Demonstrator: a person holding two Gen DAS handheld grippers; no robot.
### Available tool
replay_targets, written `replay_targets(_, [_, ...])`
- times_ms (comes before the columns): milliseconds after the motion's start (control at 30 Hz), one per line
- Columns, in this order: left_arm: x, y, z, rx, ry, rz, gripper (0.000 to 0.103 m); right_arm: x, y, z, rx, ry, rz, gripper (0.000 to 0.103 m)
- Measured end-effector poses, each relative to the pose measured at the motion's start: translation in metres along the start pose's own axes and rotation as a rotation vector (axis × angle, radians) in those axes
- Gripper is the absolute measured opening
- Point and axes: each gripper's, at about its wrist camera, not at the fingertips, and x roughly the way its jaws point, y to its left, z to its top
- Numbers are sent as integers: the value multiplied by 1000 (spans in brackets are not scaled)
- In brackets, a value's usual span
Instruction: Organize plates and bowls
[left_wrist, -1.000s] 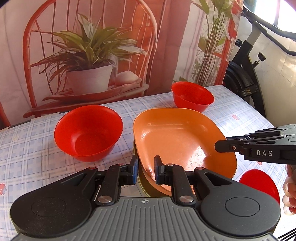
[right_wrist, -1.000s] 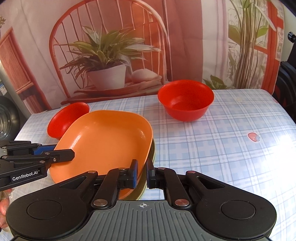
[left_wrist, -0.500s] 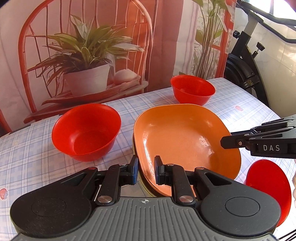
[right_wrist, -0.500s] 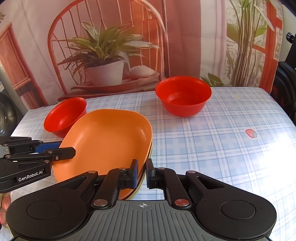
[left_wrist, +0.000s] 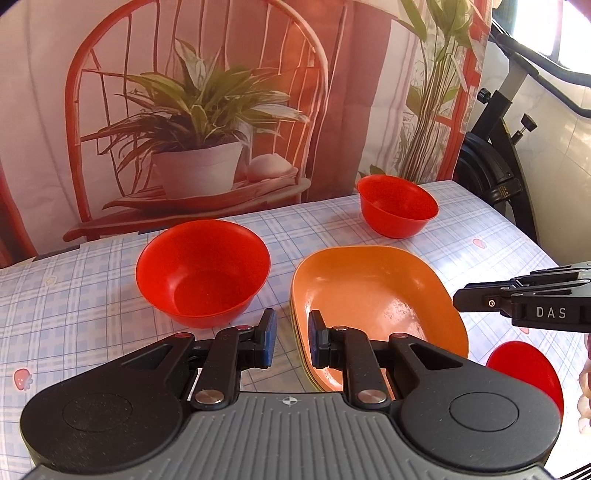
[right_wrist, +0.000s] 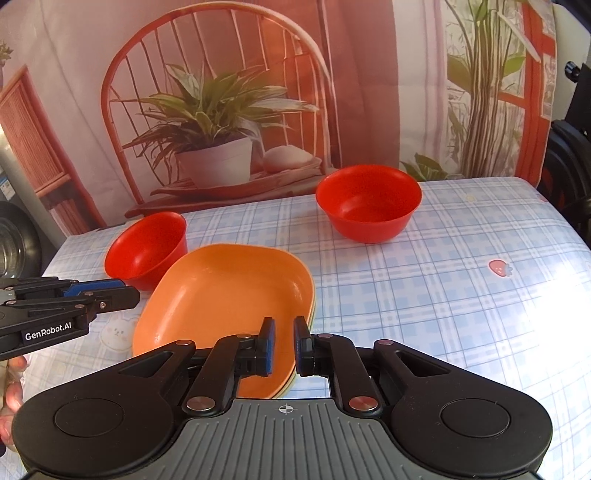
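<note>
— What is seen from the left gripper (left_wrist: 290, 341)?

— Its jaws are held narrowly apart, and nothing is gripped between them. A red bowl (left_wrist: 202, 271) is set on the checked tablecloth (left_wrist: 74, 295) just ahead and to the left of the fingers. The orange plate (left_wrist: 373, 302) is found ahead and to the right, its near rim just beside the right finger (a yellowish edge is visible beneath it, so it lies on at least one other plate). A second red bowl (left_wrist: 399, 205) is placed farther ahead and to the right, well apart from the plate.

— And from the right gripper (right_wrist: 283, 345)?

— A narrow gap is kept between the jaws there too; nothing is clamped. The plate's near edge is covered by the left finger in that view, and whether it is touched cannot be told. A third red bowl (left_wrist: 528, 373) is glimpsed below that gripper, partly hidden.
</note>
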Motion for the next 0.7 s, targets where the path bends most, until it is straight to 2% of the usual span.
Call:
replay_targets(133, [-17, 25, 12, -37, -34, 11, 20, -4, 16, 7, -6, -2, 50, 11])
replay_targets(400, [-33, 86, 29, -57, -40, 123, 20, 9, 52, 21, -53, 18, 105, 12])
replay_targets(500, [-26, 107, 35, -102, -23, 95, 20, 18, 64, 29, -80, 15, 109, 12])
replay_targets(567, [-19, 112, 36, -120, -25, 85, 25, 26, 70, 36, -87, 21, 105, 12])
replay_targets(633, [-7, 114, 33, -144, -35, 83, 38, 33, 75, 43, -95, 26, 102, 12])
replay_targets(700, [4, 116, 29, -178, -40, 59, 38, 40, 79, 49, -107, 24, 92, 12])
